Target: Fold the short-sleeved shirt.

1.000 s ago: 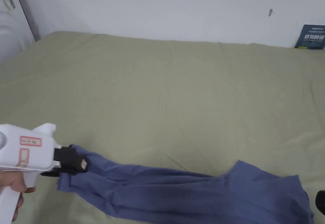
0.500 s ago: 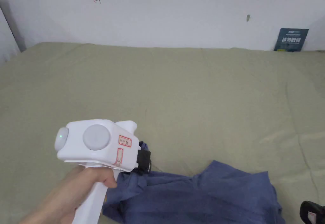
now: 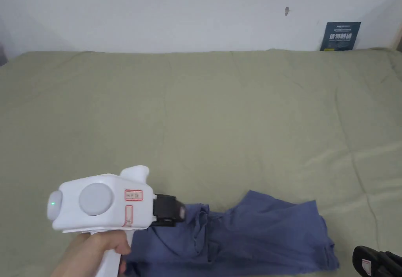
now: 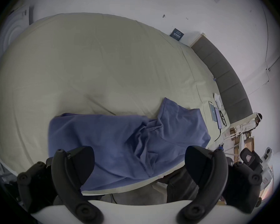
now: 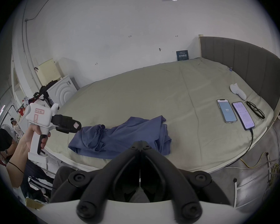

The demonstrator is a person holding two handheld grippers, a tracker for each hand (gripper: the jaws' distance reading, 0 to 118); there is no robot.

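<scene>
A green sheet (image 3: 235, 112) covers the bed. Near the grey headboard (image 5: 242, 62) lie two phones (image 5: 227, 112), side by side, with glasses (image 5: 255, 109) just beside them. A dark booklet (image 3: 340, 36) leans on the wall.

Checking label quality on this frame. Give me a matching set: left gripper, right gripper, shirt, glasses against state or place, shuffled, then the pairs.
Things:
1. left gripper
2. right gripper
3. shirt
4. glasses

States or places:
A. crumpled near the bed's front edge
B. jaws wide apart
C. beside the two phones, near the headboard
D. jaws closed together

Pairs: 1-B, 2-D, 3-A, 4-C
</scene>
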